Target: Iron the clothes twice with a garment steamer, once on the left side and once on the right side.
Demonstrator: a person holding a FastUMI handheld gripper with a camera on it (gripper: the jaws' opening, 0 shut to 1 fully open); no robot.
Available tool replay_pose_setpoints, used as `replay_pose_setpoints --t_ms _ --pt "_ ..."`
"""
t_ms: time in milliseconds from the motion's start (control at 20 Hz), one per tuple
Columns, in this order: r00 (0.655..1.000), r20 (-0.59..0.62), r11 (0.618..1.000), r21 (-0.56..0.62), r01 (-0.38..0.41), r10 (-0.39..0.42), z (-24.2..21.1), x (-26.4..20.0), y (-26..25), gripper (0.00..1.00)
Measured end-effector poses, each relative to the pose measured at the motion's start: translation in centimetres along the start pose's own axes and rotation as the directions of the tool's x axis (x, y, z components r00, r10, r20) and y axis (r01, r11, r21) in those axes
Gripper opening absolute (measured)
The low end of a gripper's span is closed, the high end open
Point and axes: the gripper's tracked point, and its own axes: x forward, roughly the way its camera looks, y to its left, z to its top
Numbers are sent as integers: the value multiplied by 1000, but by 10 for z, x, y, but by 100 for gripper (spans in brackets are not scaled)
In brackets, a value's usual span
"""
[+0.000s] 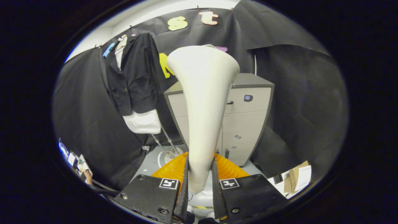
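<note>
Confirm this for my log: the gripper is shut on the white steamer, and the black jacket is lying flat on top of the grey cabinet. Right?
Not quite. The gripper is shut on the white steamer, but the gripper view shows the black jacket hanging against the booth wall, beside the grey cabinet, not lying on it.

Floor point(148, 162): pale grey, bare in the lower middle of the frame, just left of the fingers.
Cabinet point(245, 124): grey, standing upright on the floor at centre right, beyond the fingers.
Orange ribbed object point(172, 169): low down just ahead of the fingers; what it is cannot be told.
Rack legs point(164, 141): thin metal rods slanting down to the floor left of the cabinet.
Cardboard box point(298, 176): lower right with white papers, near the black cloth.
Gripper point(200, 160): above the floor, both fingers pressed on the white steamer point(202, 93).
</note>
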Motion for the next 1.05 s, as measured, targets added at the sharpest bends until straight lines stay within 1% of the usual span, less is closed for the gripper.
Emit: replay_pose_setpoints --t_ms 150,300,450,550,900,1050 --pt "1000 -2 999 26 25 -25 13 -3 5 35" --pt "999 -4 998 47 44 -44 23 6 16 35" --pt "999 -9 997 53 53 -52 19 2 6 35" --pt "998 -6 997 48 61 -61 26 3 10 35" --pt "998 -11 998 29 64 -64 38 4 23 35" --pt "998 -14 998 28 62 -61 36 1 16 35"
